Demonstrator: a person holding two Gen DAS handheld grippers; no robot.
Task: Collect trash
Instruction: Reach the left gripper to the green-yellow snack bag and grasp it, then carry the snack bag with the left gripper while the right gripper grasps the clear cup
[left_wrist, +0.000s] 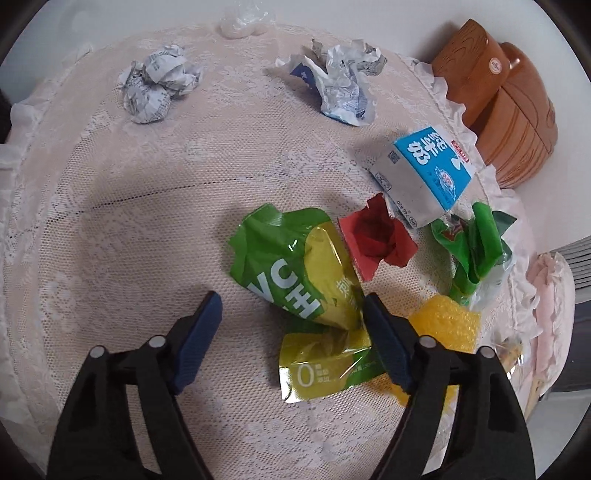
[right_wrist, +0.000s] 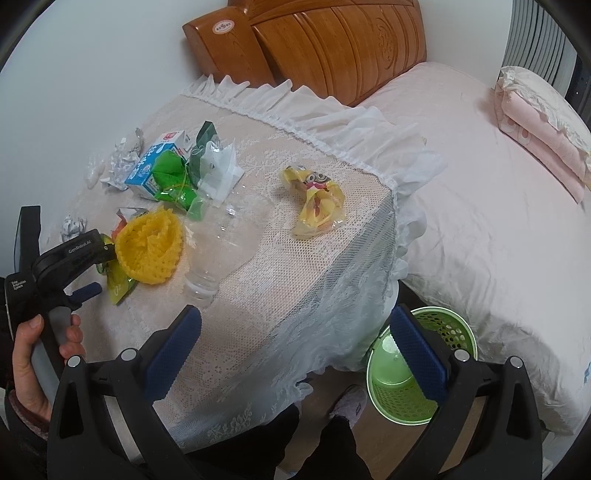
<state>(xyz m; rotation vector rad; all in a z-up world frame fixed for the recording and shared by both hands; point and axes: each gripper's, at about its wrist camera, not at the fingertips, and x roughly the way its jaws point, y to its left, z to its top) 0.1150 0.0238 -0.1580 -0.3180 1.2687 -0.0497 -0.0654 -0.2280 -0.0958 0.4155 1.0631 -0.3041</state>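
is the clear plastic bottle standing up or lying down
Lying down: the clear plastic bottle rests on its side on the lace tablecloth, neck toward the table's near edge.

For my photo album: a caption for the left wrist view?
Left hand-held gripper straddles a green-yellow snack wrapper on the lace tablecloth.

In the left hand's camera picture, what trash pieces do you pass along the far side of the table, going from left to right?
Crumpled newspaper ball → clear plastic scrap → crumpled blue-and-white paper → blue milk carton.
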